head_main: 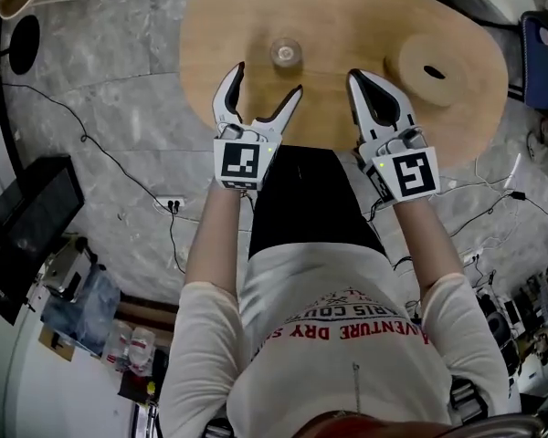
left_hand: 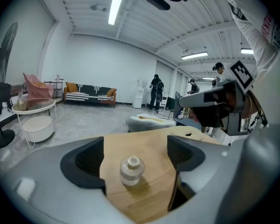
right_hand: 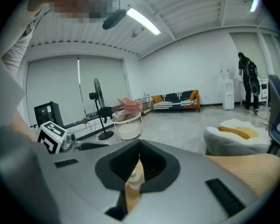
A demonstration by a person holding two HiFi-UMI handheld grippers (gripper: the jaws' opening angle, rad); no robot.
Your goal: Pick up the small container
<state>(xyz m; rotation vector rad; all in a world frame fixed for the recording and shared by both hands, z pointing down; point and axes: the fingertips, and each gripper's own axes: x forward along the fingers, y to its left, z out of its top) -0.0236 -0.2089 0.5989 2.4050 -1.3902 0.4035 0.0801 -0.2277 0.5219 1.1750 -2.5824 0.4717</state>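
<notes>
The small container (head_main: 286, 51), a clear round jar with a lid, stands upright on the oval wooden table (head_main: 347, 16). My left gripper (head_main: 268, 78) is open just short of it, its two fingers spread on the near side of the jar. In the left gripper view the jar (left_hand: 131, 170) stands between and a little beyond the dark pads (left_hand: 84, 161), untouched. My right gripper (head_main: 356, 76) is shut and holds nothing, hovering over the table to the jar's right. In the right gripper view only a thin slit (right_hand: 136, 171) shows between its jaws.
A thick wooden disc with a hole (head_main: 434, 69) lies on the table's right part. On the grey floor are cables, a power strip (head_main: 171, 204) and a black box (head_main: 27, 217) at the left. A white round side table (left_hand: 35, 118) and people stand farther off.
</notes>
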